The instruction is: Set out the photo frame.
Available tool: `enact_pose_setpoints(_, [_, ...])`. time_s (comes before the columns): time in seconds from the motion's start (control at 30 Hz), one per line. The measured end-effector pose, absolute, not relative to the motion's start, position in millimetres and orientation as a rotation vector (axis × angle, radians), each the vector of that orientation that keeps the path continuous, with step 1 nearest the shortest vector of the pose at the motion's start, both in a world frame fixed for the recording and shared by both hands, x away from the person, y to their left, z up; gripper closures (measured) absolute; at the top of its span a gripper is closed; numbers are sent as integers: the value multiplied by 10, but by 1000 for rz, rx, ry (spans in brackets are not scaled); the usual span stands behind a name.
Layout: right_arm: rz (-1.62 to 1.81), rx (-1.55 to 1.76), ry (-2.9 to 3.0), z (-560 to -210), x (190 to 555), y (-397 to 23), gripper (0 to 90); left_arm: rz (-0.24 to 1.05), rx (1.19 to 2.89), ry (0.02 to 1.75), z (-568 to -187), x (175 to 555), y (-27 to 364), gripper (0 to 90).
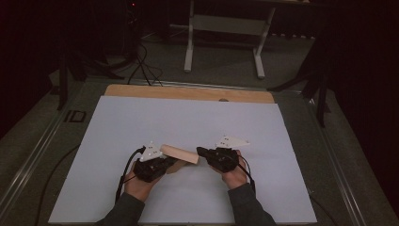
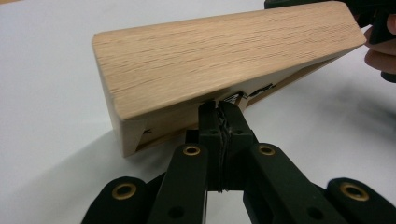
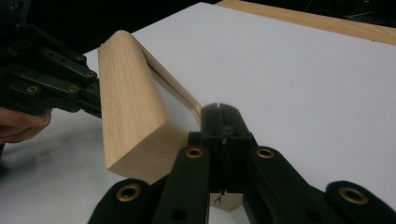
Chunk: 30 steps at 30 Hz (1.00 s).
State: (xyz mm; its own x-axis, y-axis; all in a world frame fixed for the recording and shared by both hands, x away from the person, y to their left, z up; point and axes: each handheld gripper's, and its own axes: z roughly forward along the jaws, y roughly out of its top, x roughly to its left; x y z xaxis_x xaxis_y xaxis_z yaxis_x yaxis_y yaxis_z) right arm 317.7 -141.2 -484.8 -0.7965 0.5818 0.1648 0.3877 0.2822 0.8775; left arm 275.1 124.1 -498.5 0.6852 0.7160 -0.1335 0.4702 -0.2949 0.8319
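Both grippers are clamped thin: my left gripper (image 1: 170, 164) sits at lower centre-left of the high view and my right gripper (image 1: 203, 151) at lower centre, and between them hangs the wooden block (image 1: 179, 154), held off the white sheet (image 1: 188, 122) that covers the table (image 1: 188, 92). Seen from the left gripper view, the left gripper (image 2: 222, 108) has its jaws pressed together on a thin edge under the wooden block (image 2: 219, 56), which fills the upper half of that frame. The right gripper view shows the right gripper (image 3: 223, 112) pinched just the same on a thin lip at the block's (image 3: 128, 102) near end, with the block running away toward the upper left of the frame. What the next move turns on, I judge, is the long axis: it lies from left to right in the high view, tilted a little, its left end higher in the frame, with one gripper at each end and neither clearly nearer the middle. Exactly what the pads bite on is hard to make out; the underside seems hollowed, with a thin panel or label inside, but the jaws cover it. The person's hands (image 1: 136, 183) are partly cut off by the lower frame edge.
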Motion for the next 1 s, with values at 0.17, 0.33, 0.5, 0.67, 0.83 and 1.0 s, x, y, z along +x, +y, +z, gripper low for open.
enact_pose_setpoints(0.17, [1523,892,2367,-4848,3166,-1394,897,323,1947,914,-4969,2754,1224,886])
enact_pose_setpoints(0.33, [1510,872,2373,-4848,3154,-1368,897,322,1944,907,-4956,2749,1204,886])
enact_pose_setpoints(0.5, [1504,867,2376,-4846,3149,-1363,897,314,1940,901,-4949,2738,1190,881])
enact_pose_setpoints(0.67, [1501,863,2378,-4844,3147,-1362,897,309,1937,891,-4940,2724,1173,880])
enact_pose_setpoints(0.83, [1499,862,2380,-4842,3143,-1360,897,306,1936,887,-4945,2716,1153,879])
enact_pose_setpoints(1.0, [1500,857,2380,-4842,3142,-1359,897,304,1938,883,-4947,2714,1142,879])
